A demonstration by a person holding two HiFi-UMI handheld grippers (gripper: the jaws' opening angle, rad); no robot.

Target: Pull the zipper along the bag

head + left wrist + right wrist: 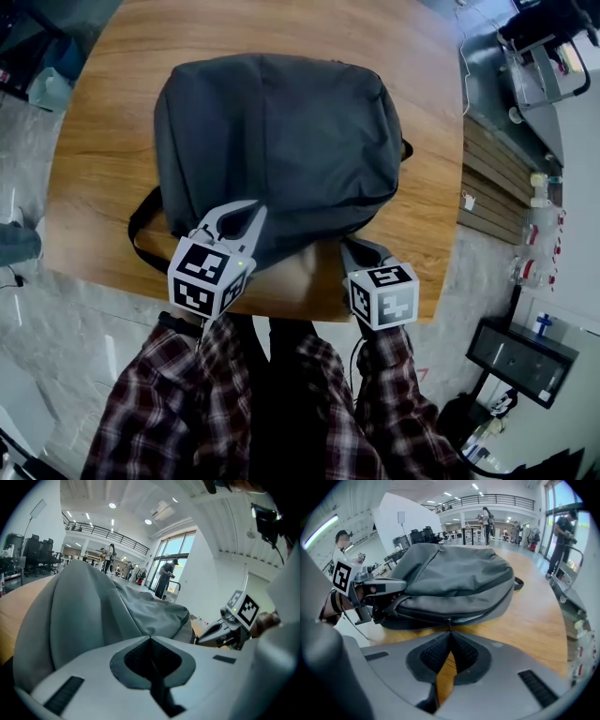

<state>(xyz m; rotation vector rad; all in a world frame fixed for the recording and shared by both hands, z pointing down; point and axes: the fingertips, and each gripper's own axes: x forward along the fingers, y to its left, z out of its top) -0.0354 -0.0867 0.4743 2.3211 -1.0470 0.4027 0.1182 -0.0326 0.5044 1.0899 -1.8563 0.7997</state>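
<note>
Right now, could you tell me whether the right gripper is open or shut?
Shut: the right gripper has its jaw tips together on the zipper pull at the near edge of the backpack.

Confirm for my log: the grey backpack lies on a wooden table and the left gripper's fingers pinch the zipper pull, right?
No: the right gripper pinches the zipper pull, as the right gripper view shows. The backpack lies on the wooden table.

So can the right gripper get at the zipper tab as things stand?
Likely yes: the right gripper's jaws look shut on the zipper tab at the bag's near edge, and nothing stands between them.
</note>
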